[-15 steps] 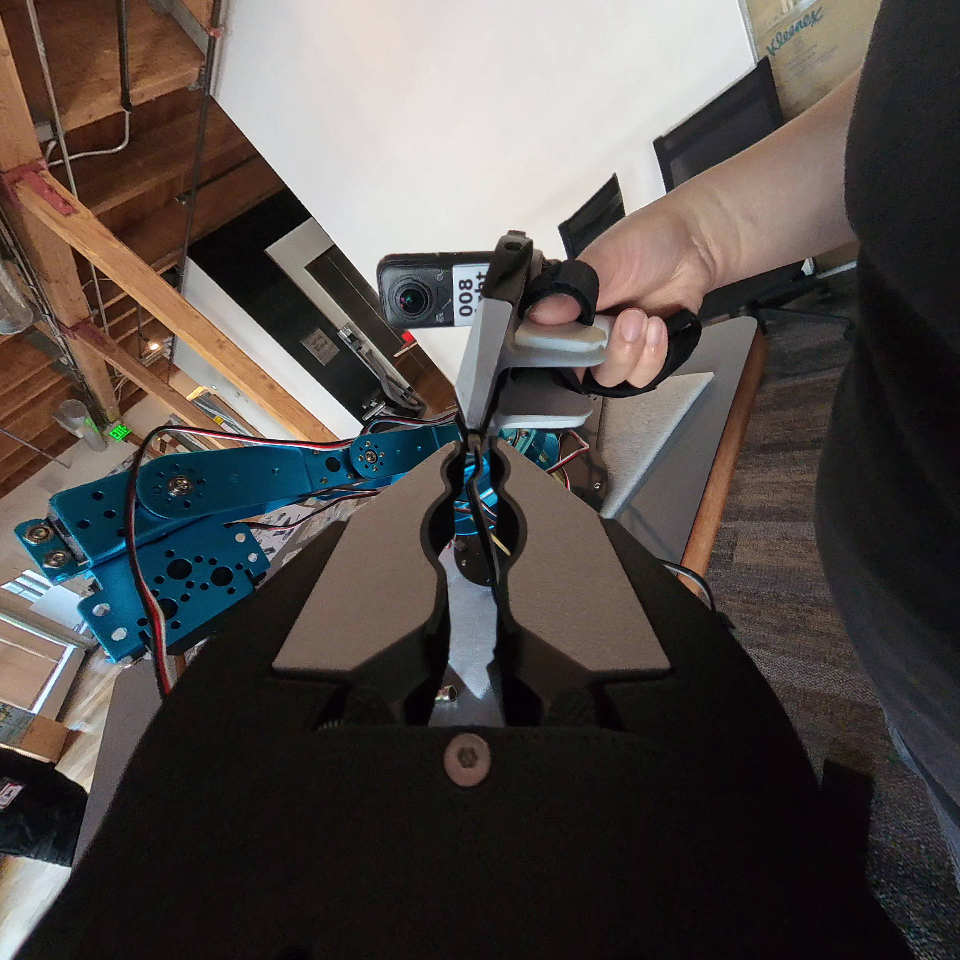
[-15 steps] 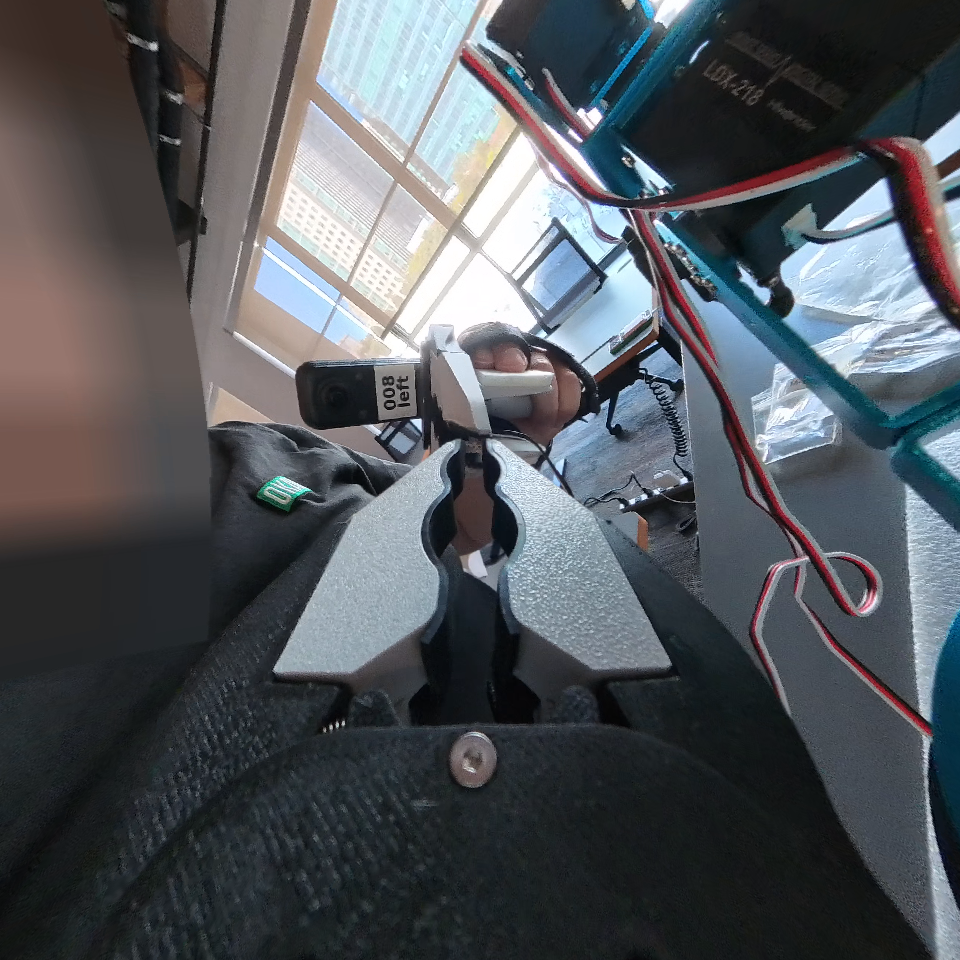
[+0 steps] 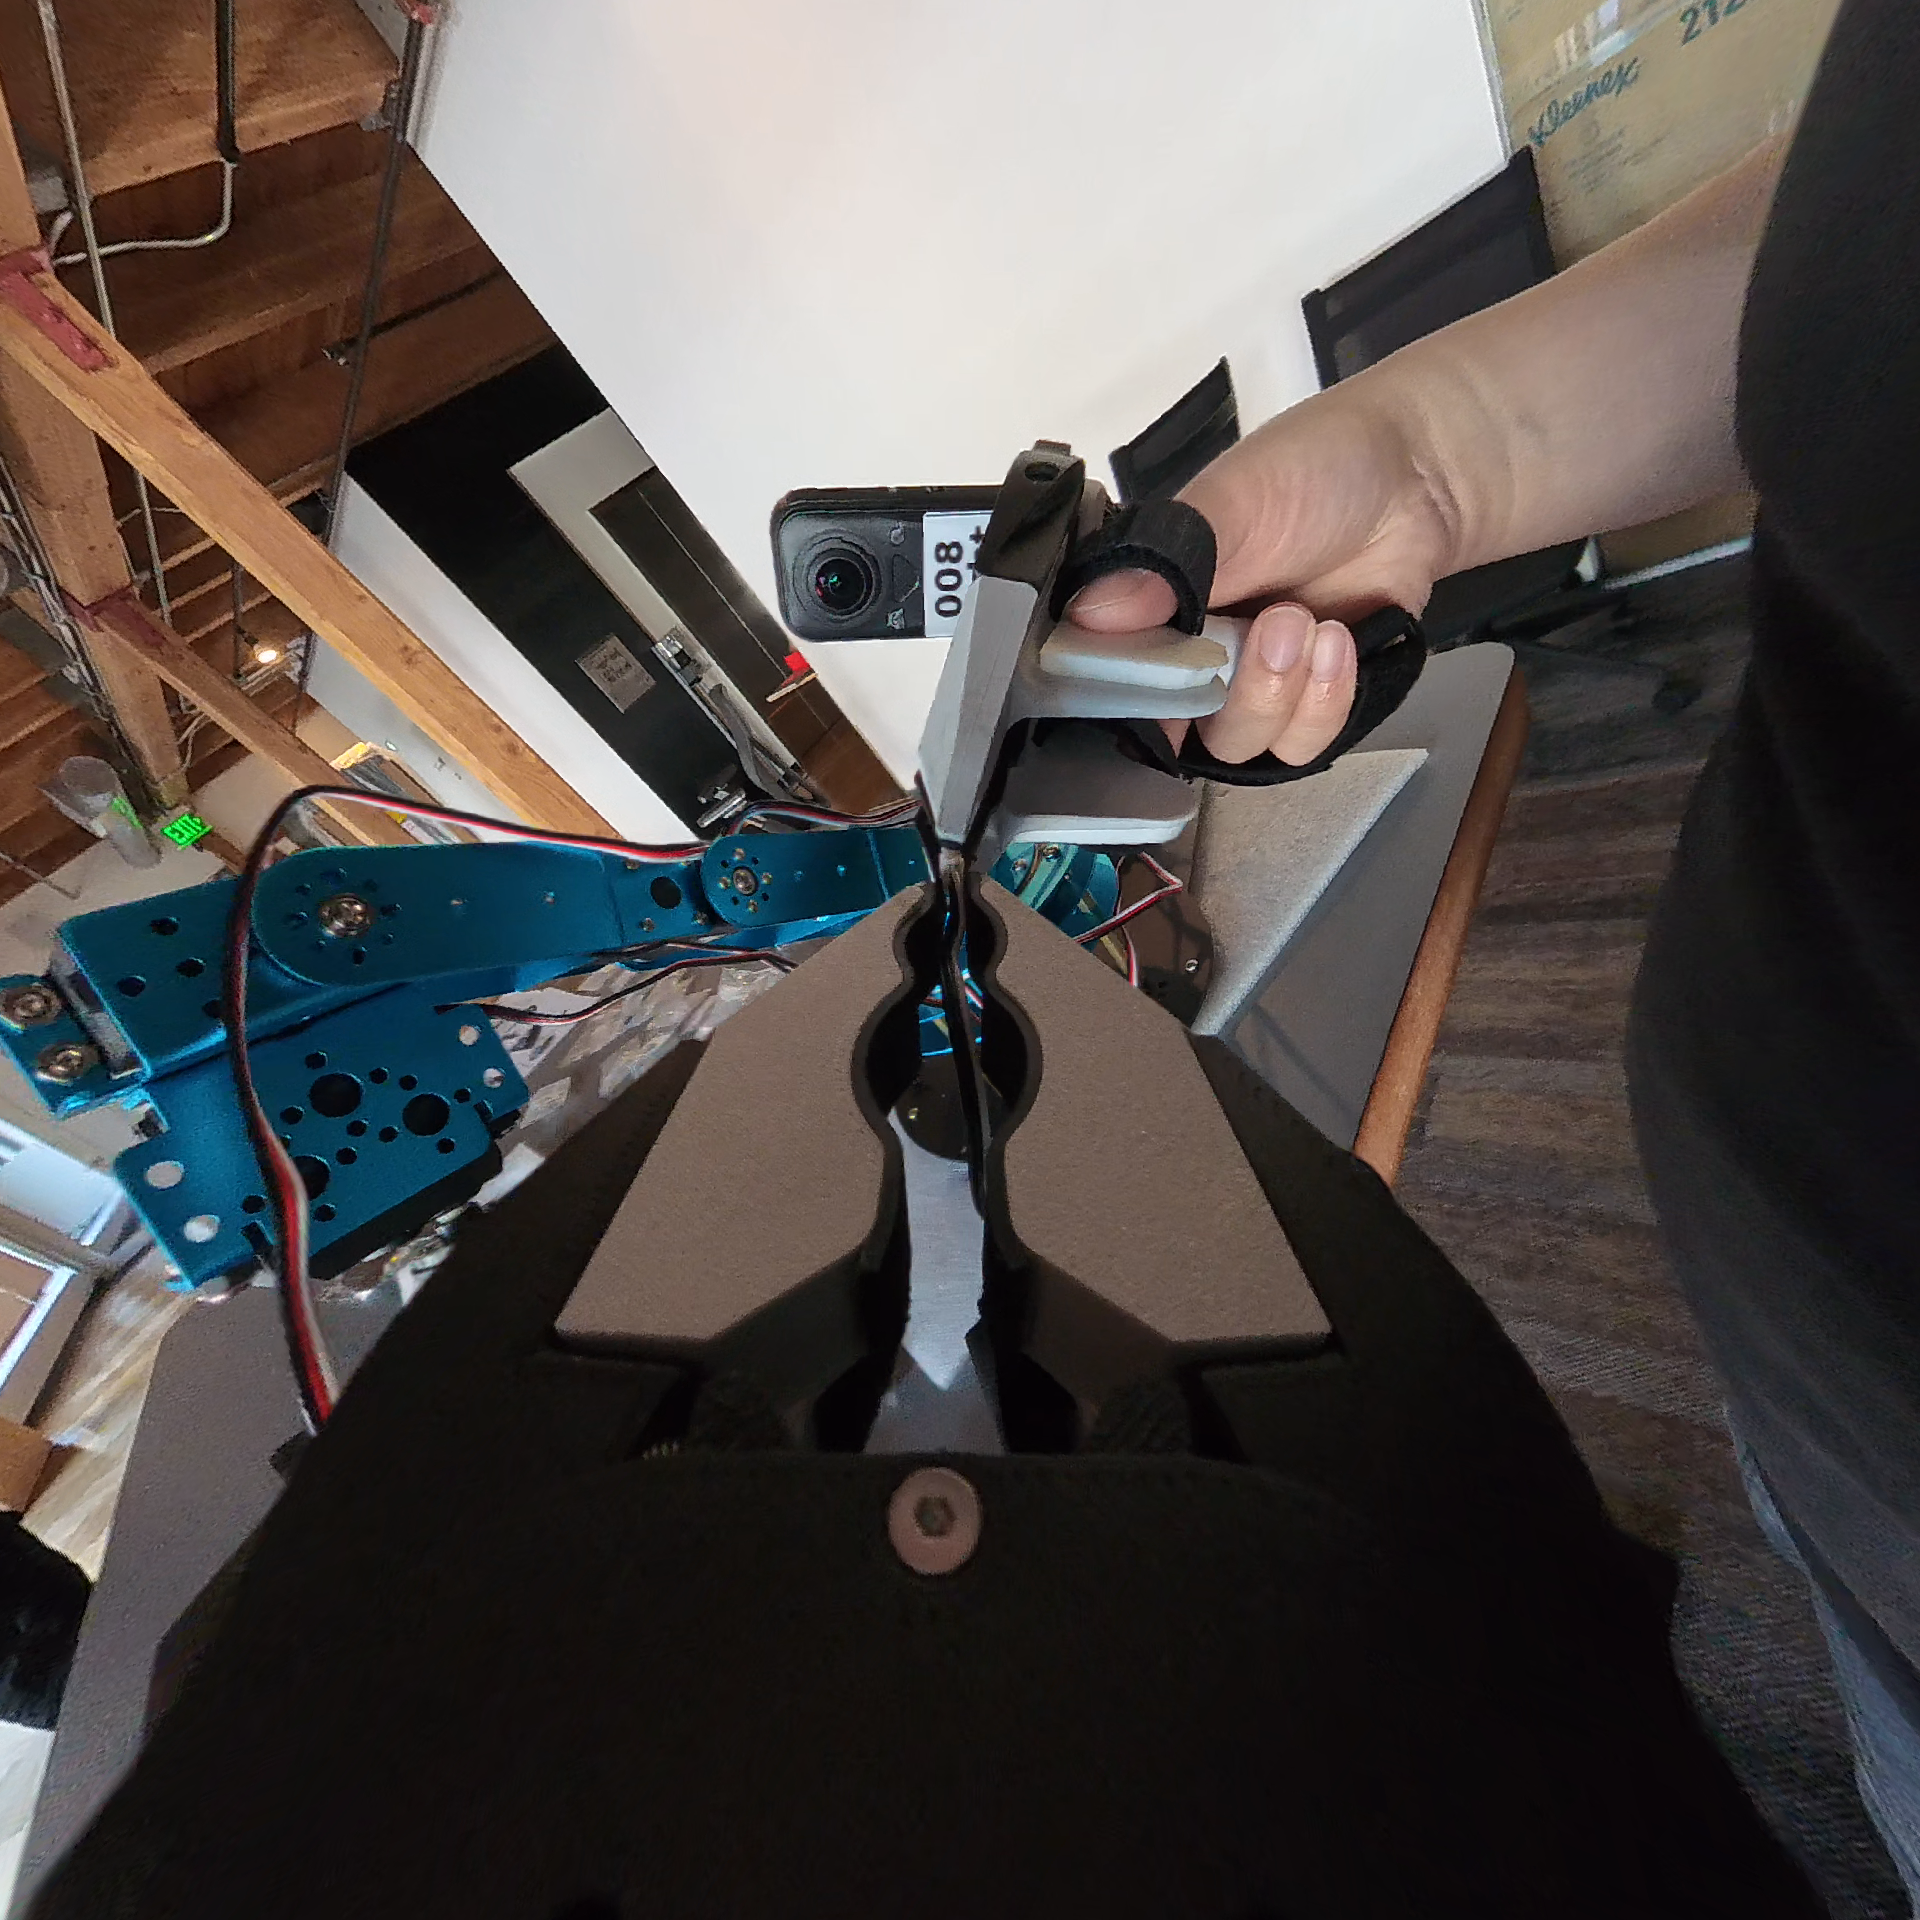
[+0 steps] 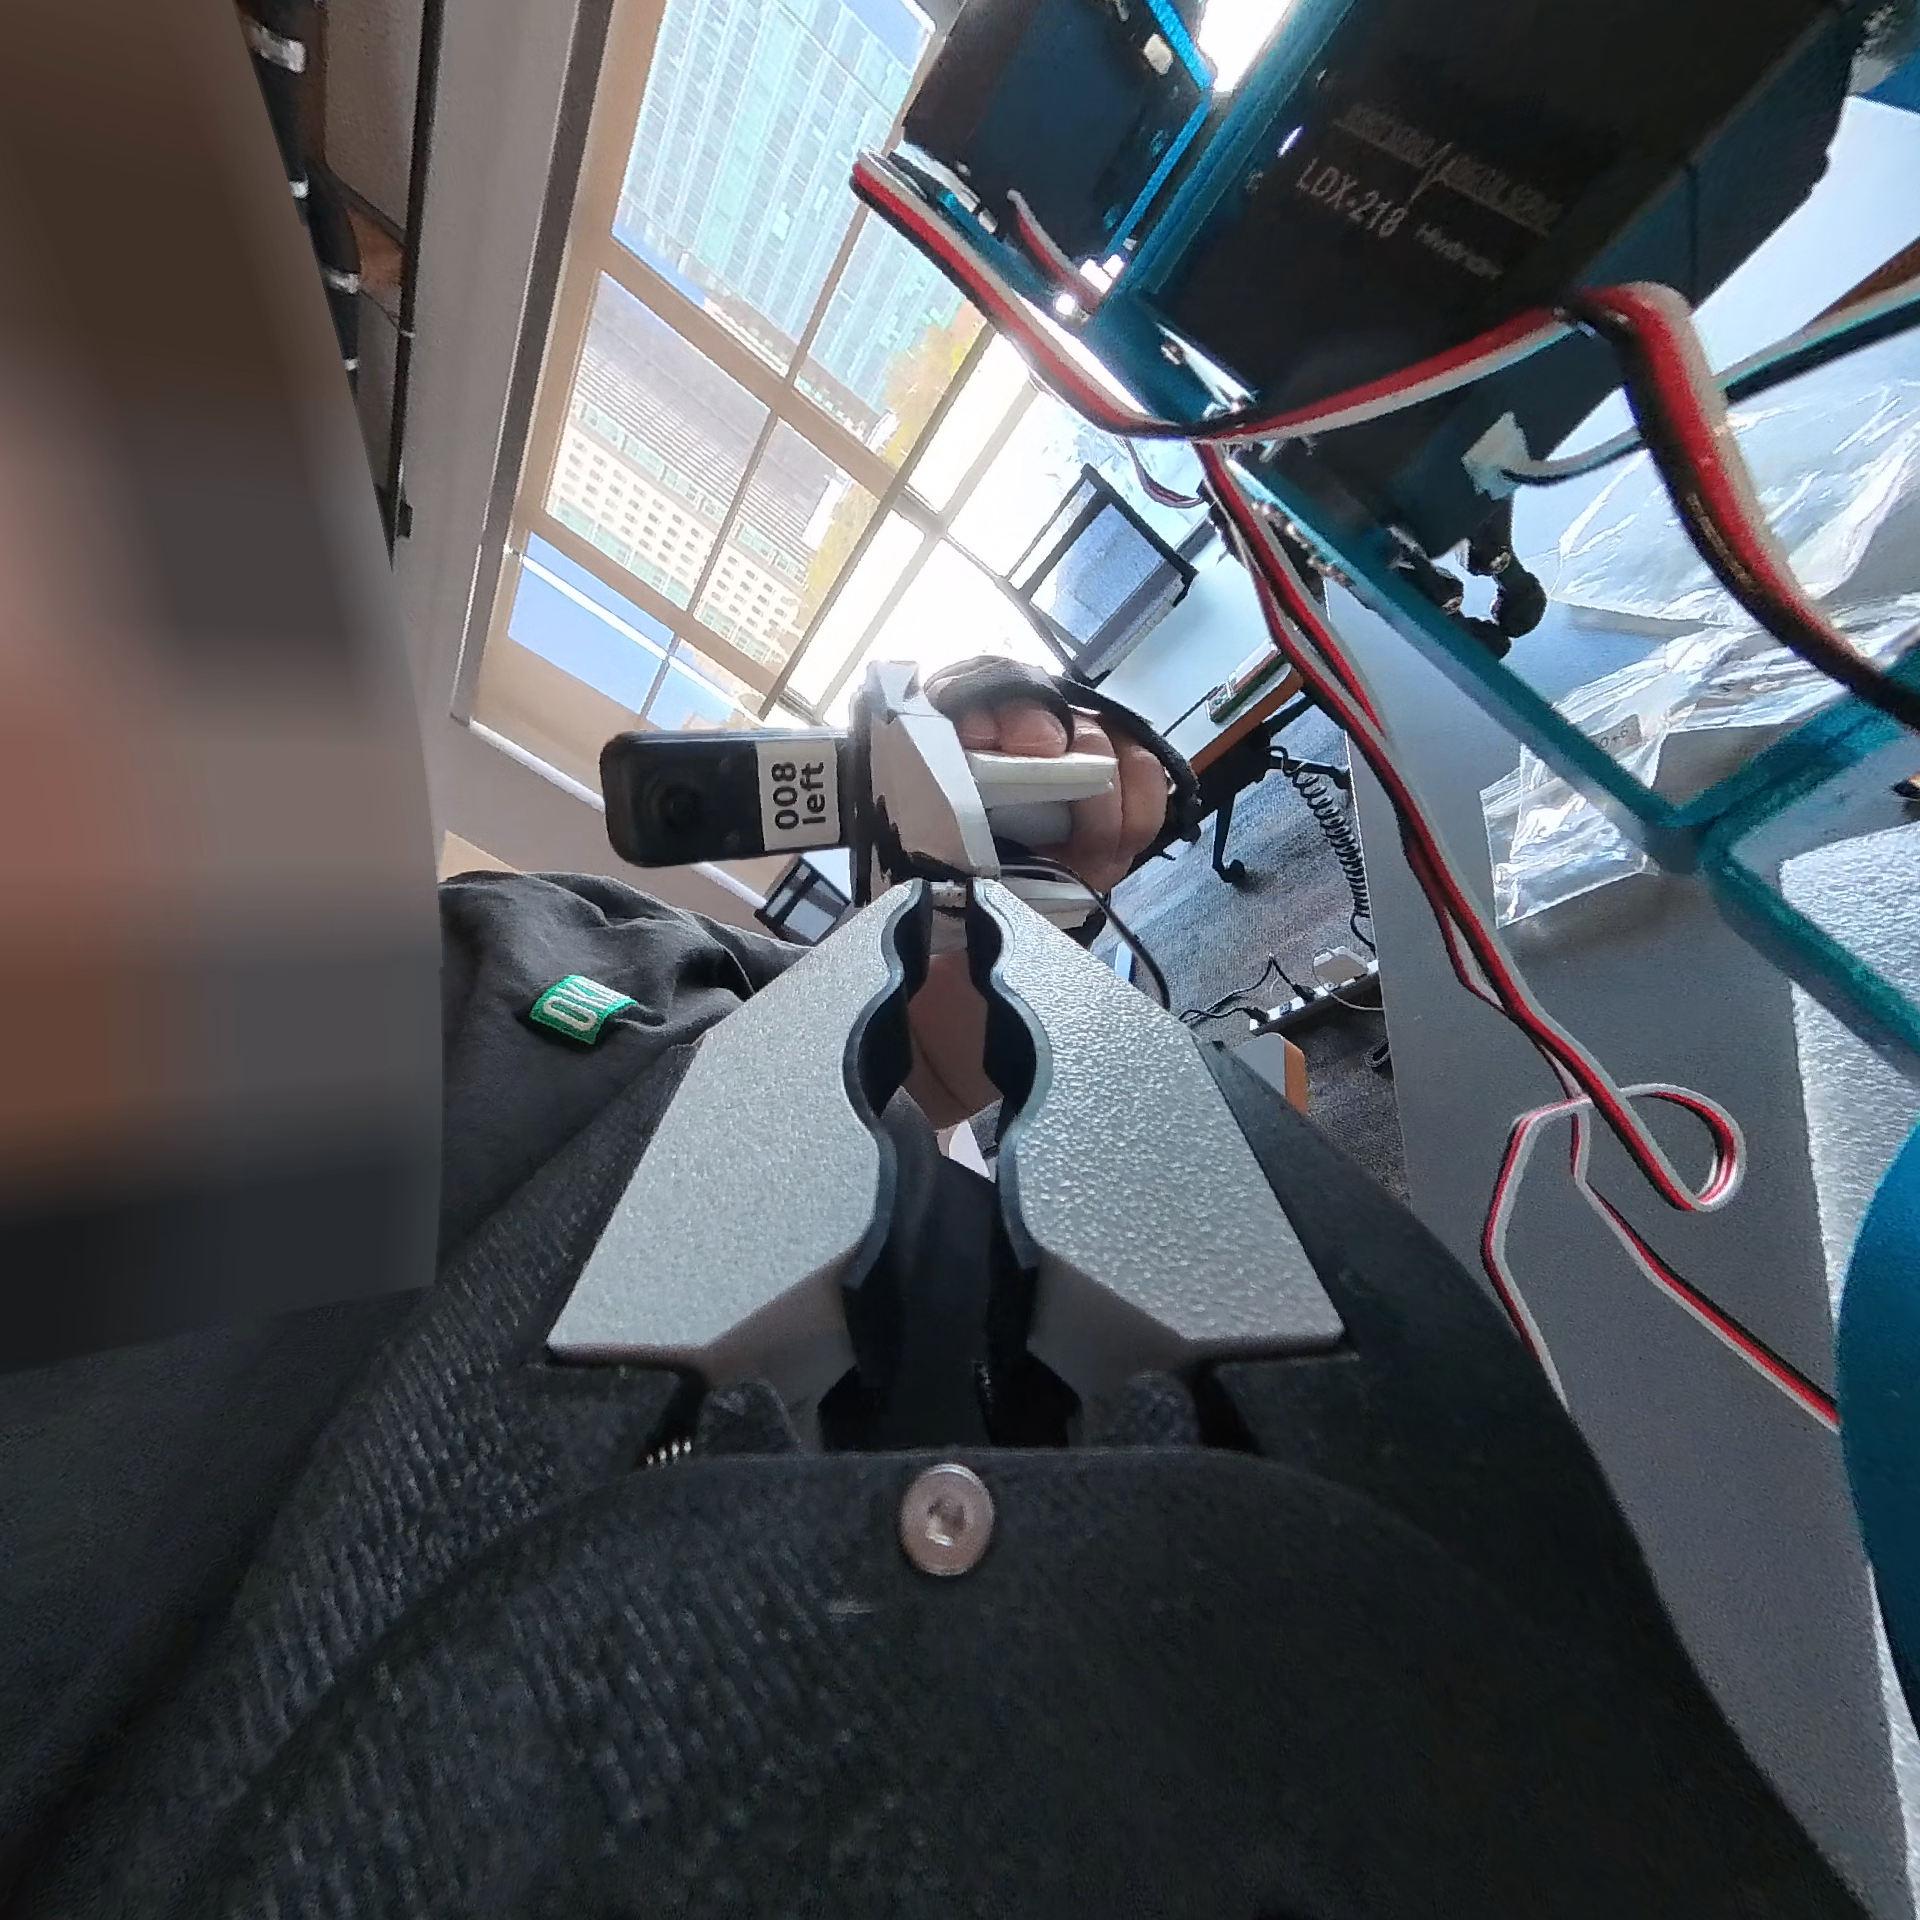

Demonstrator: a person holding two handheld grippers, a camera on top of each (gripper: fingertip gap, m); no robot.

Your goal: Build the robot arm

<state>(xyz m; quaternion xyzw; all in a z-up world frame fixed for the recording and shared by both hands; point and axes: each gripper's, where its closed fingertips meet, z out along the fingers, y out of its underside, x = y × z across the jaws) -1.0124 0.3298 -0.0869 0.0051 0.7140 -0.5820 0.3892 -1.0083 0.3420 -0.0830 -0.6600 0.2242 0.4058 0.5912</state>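
Two grippers tip to tip, over the near edge of a grey table (image 3: 1340, 997). Left gripper (image 3: 951, 896) pressed nearly together, pinching a thin dark lead (image 3: 964, 1023) that runs down through the gap between its fingers. Right gripper (image 4: 943, 891) likewise drawn close, nipping what looks like a small white plug (image 4: 945, 889) at its very tips. Lead and plug held in the air, just where the two sets of tips meet. Farther out in the left wrist view, a hand (image 3: 1309, 582) strapped into the right gripper's handle, a black camera (image 3: 852, 566) on its left side.

To the left, a blue robot arm (image 3: 436, 914) of drilled metal brackets lying across the table, red, white and black wires (image 4: 1558, 1143) looping from it. In the right wrist view, a black servo (image 4: 1403, 208) in its blue frame close overhead, clear plastic bags (image 4: 1714, 644) beyond on the table.

Risks, as a judgement: so fine a lead gripped only at the fingertips, likely to slip out under a slight pull or twist; plug pins liable to bend if squeezed askew; loose loops of wire close enough to snag on a finger.

Hard to make out: the actual contact on lead and plug, tiny and in shadow; where the lead ends, hidden behind the fingers; much of the blue arm's base, cut off.
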